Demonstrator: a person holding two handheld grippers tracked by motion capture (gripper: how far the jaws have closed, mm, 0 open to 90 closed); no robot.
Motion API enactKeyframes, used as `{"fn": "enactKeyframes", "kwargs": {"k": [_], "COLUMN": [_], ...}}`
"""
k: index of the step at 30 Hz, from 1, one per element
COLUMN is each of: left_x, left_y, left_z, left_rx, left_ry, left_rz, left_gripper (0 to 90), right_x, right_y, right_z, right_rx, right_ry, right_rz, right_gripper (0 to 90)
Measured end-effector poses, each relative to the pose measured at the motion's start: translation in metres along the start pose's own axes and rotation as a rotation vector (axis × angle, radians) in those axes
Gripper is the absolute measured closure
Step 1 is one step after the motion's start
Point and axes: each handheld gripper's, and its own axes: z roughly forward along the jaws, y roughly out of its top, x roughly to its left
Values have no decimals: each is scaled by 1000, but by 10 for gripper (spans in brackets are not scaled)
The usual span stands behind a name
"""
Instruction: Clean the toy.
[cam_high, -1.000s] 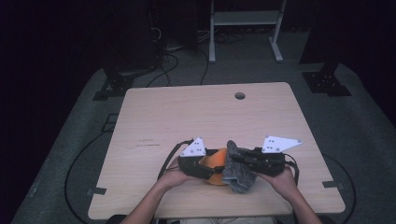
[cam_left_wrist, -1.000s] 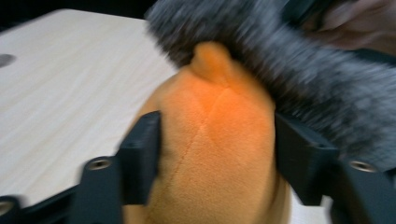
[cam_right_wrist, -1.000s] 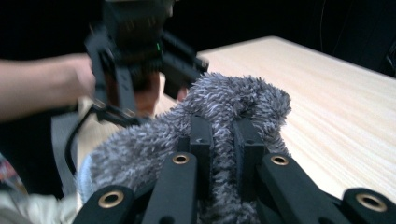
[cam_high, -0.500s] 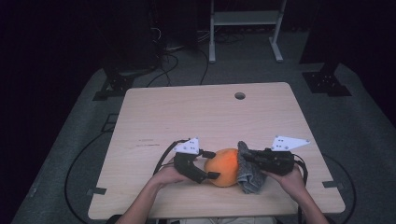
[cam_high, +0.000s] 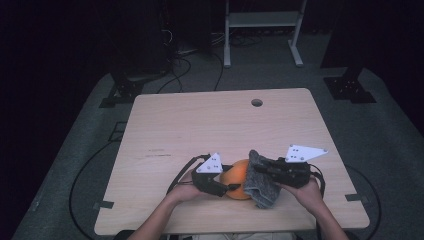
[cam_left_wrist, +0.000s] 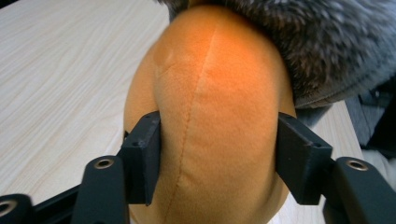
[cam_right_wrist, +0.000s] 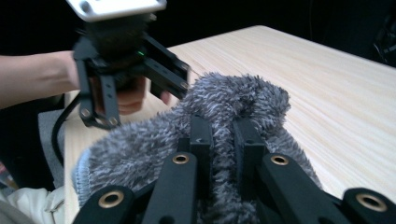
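Gripping from both sides at the near edge of the wooden table (cam_high: 165, 125): left gripper (cam_high: 222, 185) has its jaws closed further just now onto the orange plush ball (cam_high: 239, 179), and in the left gripper view the two black pads (cam_left_wrist: 144, 156) press into the ball's flanks (cam_left_wrist: 215, 116), denting the soft fabric on either side of a stitched seam. Right gripper (cam_high: 265, 175) is clamped tight on a fold of the grey fuzzy cloth (cam_high: 260, 182); in the right gripper view its jaws stand almost together with pile bunched between them (cam_right_wrist: 219, 140). Cloth drapes over the ball's right-hand side, touching it, and hangs down to the tabletop. Ball sits between the two grippers, near the table's front edge, roughly centred; whether it rests on the wood or is slightly lifted is hard to judge from above. Both hands (cam_high: 185, 192) come in from the bottom edge. Grey triangular plates (cam_high: 305, 152) top each gripper.
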Motion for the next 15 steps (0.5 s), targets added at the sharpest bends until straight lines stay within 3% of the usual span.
{"fn": "enactKeyframes", "kwargs": {"k": [7,11,15], "left_x": [4,2,-2], "left_y": [4,14,23], "left_z": [2,-3,-12], "left_rx": [-50,-77,-71], "left_ry": [22,47,57], "left_rz": [-55,-40,-18], "left_gripper": [423,436,437], "right_x": [-21,-11,3], "right_y": [-17,-3,10], "right_z": [-18,-21,-11], "right_rx": [18,-49,-79], "right_ry": [-71,-44,-7], "right_rz": [70,42,8], "right_gripper": [804,805,804]}}
